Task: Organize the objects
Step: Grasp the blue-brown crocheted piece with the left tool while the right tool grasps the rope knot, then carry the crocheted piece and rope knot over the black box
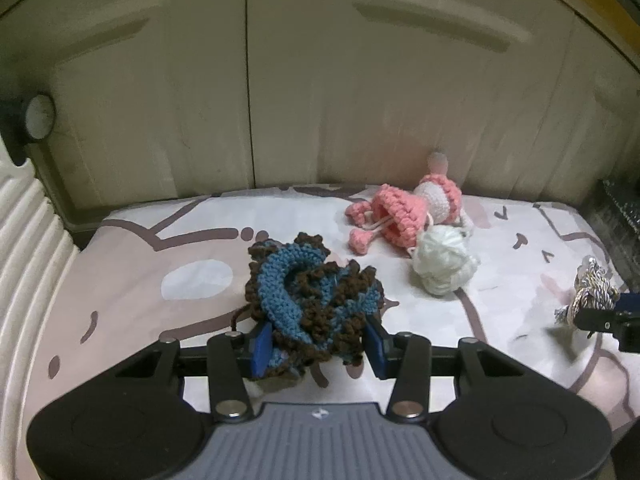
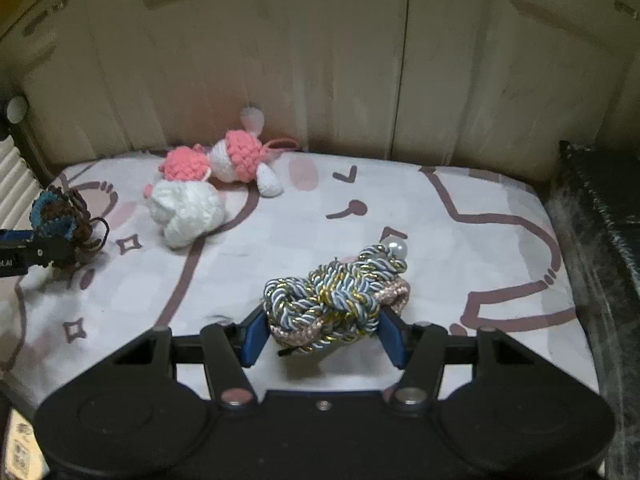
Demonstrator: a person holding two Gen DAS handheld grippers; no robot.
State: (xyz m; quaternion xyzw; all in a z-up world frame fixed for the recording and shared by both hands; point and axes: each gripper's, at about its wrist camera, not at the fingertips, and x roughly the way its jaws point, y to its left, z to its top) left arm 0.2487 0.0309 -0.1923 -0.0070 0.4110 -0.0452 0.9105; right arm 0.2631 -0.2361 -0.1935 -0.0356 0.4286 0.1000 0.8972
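Pinching a blue-and-brown crochet piece [image 1: 308, 304], the left gripper [image 1: 316, 350] is holding it left of the white yarn ball [image 1: 444, 264]. Right of that ball, the right gripper [image 2: 320, 338] is clamping a braided cord bundle [image 2: 336, 296].

Pale sheet [image 2: 460, 200] with pink-brown cartoon line drawings covers surface. Beige cabinet doors [image 1: 320, 100] behind, dark vertical seam between. White ribbed panel [image 1: 28, 216] far left. Dark furry mass [image 2: 600, 220] right. Dim light.

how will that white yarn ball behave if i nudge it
The yarn ball looks soft and light, so it would likely squash before sliding. It is lumpy rather than round, so it probably won't roll far. Its loose strand may drag against the pink doll.
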